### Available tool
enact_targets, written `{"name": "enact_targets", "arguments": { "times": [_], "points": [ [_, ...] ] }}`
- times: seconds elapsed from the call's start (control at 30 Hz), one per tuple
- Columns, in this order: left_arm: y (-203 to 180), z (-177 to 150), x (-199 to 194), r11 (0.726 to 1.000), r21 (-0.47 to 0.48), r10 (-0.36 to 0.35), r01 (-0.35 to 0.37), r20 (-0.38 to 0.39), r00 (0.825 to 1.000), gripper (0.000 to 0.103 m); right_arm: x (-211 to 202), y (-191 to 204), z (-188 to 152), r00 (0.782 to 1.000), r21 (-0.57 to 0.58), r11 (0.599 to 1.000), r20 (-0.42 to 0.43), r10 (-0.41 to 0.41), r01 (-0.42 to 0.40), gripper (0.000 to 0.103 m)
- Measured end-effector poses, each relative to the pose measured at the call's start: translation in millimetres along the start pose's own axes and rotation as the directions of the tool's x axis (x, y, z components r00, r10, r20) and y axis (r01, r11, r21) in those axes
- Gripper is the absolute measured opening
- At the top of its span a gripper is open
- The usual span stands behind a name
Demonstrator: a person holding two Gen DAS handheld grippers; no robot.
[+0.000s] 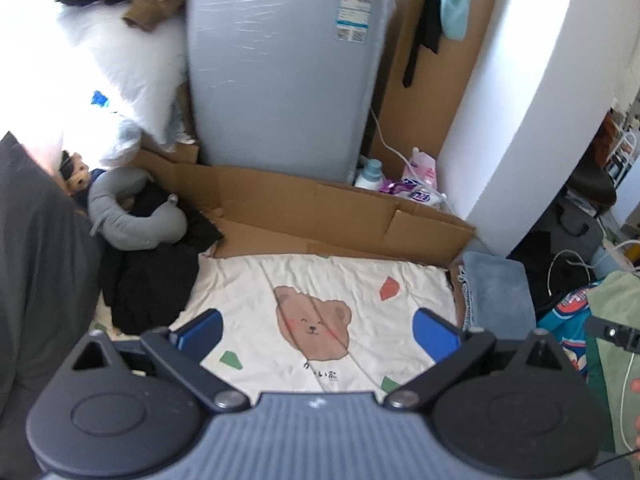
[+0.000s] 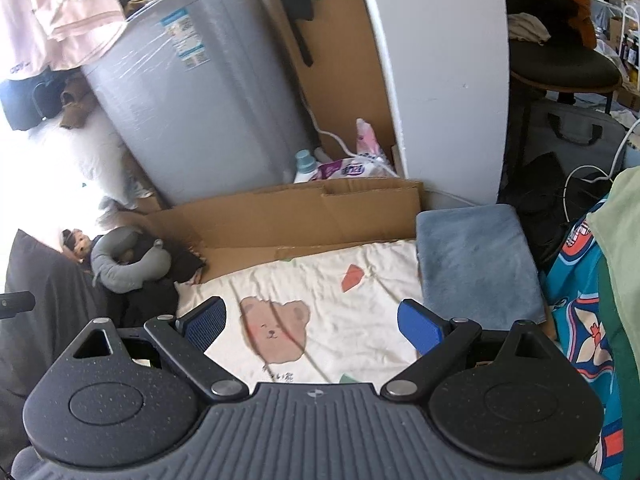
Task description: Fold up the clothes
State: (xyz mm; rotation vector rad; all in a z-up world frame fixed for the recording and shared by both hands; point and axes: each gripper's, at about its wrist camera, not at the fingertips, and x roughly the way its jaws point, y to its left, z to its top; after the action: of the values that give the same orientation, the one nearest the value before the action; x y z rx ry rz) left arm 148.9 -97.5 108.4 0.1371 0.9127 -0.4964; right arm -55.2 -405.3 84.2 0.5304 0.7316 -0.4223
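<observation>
Left gripper (image 1: 316,330): spread wide, nothing held, above bear-print sheet (image 1: 340,280). Right gripper (image 2: 312,320): likewise wide, empty. Folded blue-grey towel (image 2: 478,258) lying at sheet's right edge, squared up already. Heap of black clothes (image 1: 154,276) at left, beside grey neck pillow (image 1: 132,216). Probably soft, light, limp; best pinched at hem or corner. Small dark characters under bear, unreadable. Washing machine (image 1: 280,72) label (image 1: 356,10) too blurred to read; purple detergent pouch (image 2: 346,170) likewise.

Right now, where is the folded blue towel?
In both views, the folded blue towel lies right of the bear cloth, beside the cardboard.
</observation>
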Motion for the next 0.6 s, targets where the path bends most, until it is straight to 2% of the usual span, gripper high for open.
{"name": "enact_targets", "arguments": {
  "times": [0.13,0.27,0.43,0.6],
  "points": [
    [9.9,-16.4,-27.6,1.000,-0.004,0.029,-0.029,0.021,0.999,0.102,-17.2,19.4,-12.4,1.000,-0.032,0.999,0.001,0.019,-0.019,0.096],
    [20.5,-35.4,-47.3,1.000,-0.005,0.012,-0.011,0.039,0.999,0.102,-24.2,34.3,-25.6,1.000,-0.059,0.998,-0.005,0.008,-0.008,0.096],
    [38.6,-60.5,-47.6,0.998,-0.057,-0.002,0.004,0.033,0.999,0.102,-32.9,53.0,-42.2,1.000,-0.092,0.996,-0.013,-0.006,0.005,0.096],
    [50.2,-83.6,-40.9,0.996,-0.086,0.026,-0.023,0.031,0.999,0.102,-39.6,70.8,-57.4,1.000,-0.125,0.992,-0.023,-0.018,0.015,0.096]
  ]
}}
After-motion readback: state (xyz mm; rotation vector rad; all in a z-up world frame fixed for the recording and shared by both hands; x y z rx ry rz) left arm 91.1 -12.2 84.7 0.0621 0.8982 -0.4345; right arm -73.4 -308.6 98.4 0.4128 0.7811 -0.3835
